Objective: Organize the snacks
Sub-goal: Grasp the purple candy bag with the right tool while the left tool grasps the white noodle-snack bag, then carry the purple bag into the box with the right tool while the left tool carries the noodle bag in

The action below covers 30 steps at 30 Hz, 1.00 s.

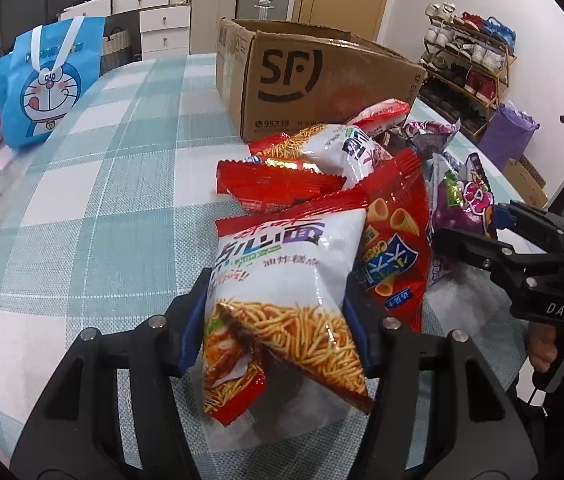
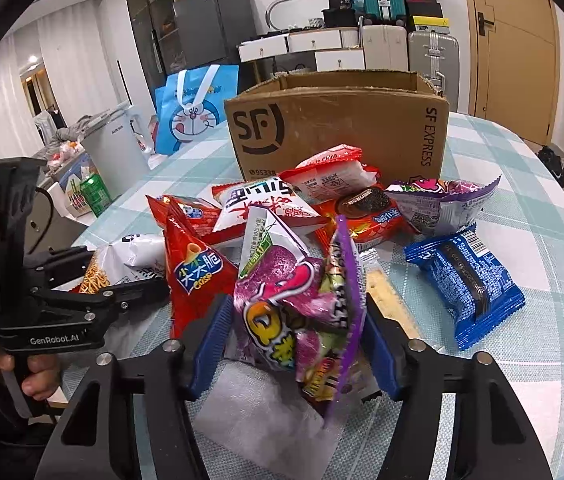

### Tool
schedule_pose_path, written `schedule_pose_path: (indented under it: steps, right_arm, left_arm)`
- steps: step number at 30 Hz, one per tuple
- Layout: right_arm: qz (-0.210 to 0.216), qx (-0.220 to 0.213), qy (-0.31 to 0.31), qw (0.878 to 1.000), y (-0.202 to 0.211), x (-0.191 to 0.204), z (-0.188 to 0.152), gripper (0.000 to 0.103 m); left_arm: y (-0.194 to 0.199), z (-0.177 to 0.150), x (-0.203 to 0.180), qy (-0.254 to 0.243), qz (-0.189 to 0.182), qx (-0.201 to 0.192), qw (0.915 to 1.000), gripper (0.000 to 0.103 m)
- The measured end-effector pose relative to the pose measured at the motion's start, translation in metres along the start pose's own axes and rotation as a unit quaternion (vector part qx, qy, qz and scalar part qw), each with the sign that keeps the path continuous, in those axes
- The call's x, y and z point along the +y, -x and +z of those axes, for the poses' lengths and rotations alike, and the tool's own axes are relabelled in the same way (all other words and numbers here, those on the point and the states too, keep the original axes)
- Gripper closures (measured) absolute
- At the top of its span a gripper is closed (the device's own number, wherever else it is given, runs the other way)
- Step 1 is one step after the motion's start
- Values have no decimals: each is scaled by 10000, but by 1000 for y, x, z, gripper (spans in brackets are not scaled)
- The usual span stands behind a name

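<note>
Snacks (image 2: pixel 266 216) crowd checked tablecloth (image 1: pixel 94 184) before cardboard box (image 2: pixel 337 128), cluttered room behind.

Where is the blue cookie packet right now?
In the right wrist view, the blue cookie packet lies flat on the checked tablecloth at the pile's right edge, right of the purple snack bag, in front of the cardboard box.
</note>
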State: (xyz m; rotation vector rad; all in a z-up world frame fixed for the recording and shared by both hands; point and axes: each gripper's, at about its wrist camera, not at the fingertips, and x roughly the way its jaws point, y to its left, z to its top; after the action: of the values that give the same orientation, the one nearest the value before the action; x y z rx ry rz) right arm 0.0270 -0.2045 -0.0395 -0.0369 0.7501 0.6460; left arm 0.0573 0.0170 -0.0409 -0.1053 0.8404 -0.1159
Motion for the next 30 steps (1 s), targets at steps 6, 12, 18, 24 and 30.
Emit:
schedule_pose_path:
  steps: [6,12,18,24,30]
  right_arm:
    - [68,-257,-117,9996,12,-5,-4,55]
    - [205,-584,-179,9979,29,-6,-1,55]
    - [265,-781,-169,9964,41,-4,3,55]
    - [302,-877,-202,9955,48,-6,10,55]
    - [286,-981,-271,9944,53,-11,23,55]
  left_arm:
    - [10,-1,1,79,-88,-179,9998,55]
    - [28,0,3,144,-112,-472,9987,55]
    - [43,2,3,160,-133,-684,9974,55]
    - [54,9,-2,134,-102,-826,9964,55]
    - [59,26,-7,104,-65,-954,9954,55]
